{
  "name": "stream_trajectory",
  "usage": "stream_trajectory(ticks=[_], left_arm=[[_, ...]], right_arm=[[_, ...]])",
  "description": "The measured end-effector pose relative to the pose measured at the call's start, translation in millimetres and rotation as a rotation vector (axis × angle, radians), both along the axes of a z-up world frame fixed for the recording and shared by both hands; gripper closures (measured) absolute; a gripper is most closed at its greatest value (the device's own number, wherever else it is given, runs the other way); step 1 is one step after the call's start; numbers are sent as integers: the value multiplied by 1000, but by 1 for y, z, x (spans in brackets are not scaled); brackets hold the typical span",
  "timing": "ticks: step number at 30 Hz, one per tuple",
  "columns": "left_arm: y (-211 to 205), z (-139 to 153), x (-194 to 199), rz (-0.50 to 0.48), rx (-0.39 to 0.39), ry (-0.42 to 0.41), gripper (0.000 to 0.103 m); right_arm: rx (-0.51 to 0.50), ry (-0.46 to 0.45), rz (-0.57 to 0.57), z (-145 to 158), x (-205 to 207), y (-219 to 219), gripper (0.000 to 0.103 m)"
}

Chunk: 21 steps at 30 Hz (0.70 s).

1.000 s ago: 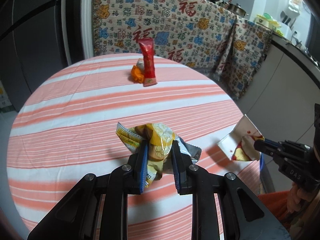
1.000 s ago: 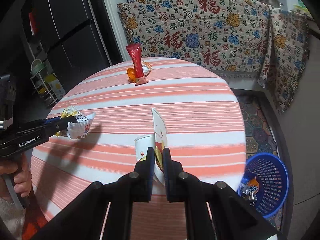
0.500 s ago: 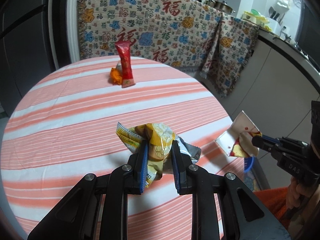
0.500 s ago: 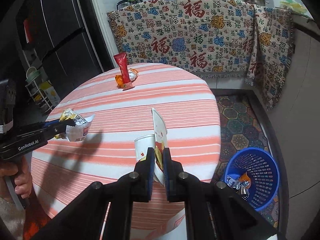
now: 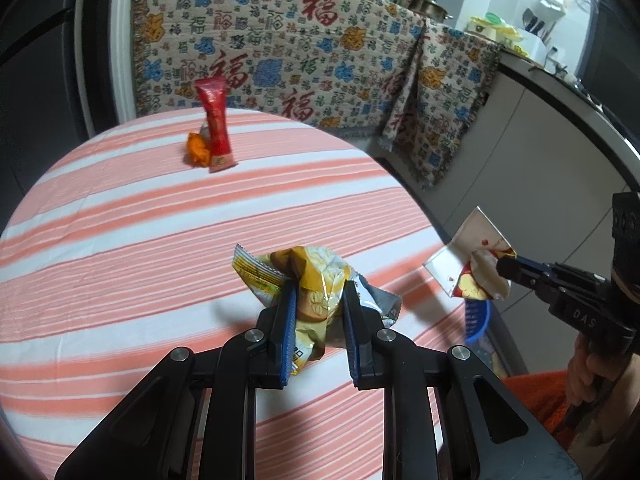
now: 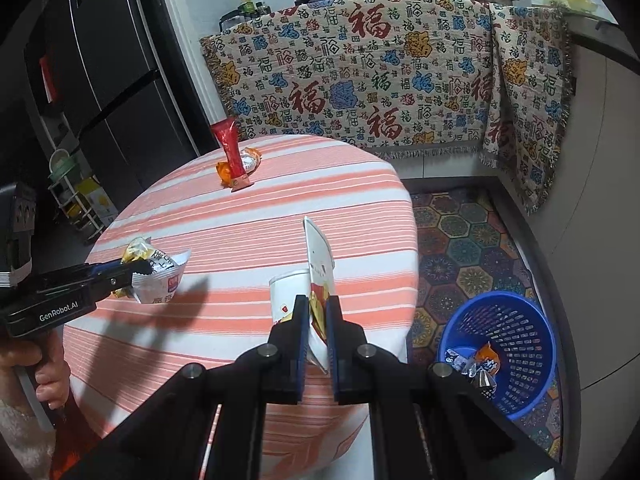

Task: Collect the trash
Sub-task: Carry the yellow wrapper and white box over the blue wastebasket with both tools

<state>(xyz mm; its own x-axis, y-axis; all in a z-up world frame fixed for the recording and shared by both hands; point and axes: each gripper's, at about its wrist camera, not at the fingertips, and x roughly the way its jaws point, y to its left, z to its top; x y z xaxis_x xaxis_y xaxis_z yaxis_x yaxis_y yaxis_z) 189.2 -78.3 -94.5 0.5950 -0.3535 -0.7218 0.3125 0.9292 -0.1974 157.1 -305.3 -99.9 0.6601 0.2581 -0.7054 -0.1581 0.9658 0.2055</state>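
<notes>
— Both grippers have swung toward the blue basket [image 6: 505,350] since a second ago?
— Yes. Left gripper [image 5: 319,309] clamps the yellow wrapper [image 5: 308,280]; right gripper [image 6: 317,322] pinches the white wrapper [image 6: 317,264], basket below-right of it.

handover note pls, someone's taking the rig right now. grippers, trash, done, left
Left gripper: shut on the yellow snack wrapper, held over the table.
Right gripper: shut on the white paper carton, near the table's edge.
Blue basket on the floor already holds a few wrappers.
Left: drop both pieces in, then fetch the red packet and orange wrapper at the far side.
</notes>
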Motion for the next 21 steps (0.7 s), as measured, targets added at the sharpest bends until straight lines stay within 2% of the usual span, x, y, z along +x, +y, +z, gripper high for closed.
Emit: stream_trajectory(ticks=[6, 13, 16, 21], left_arm=[[-39, 6, 8, -67, -20, 2, 83], [-129, 11, 22, -216, -50, 11, 83], [-175, 6, 29, -282, -58, 29, 83], [-244, -20, 46, -365, -70, 84, 83]], right_arm=[[-12, -3, -58, 4, -1, -37, 94], [-66, 6, -189, 7, -6, -114, 94], [-75, 39, -251, 2, -5, -152, 94], [-83, 98, -327, -20, -1, -205, 94]])
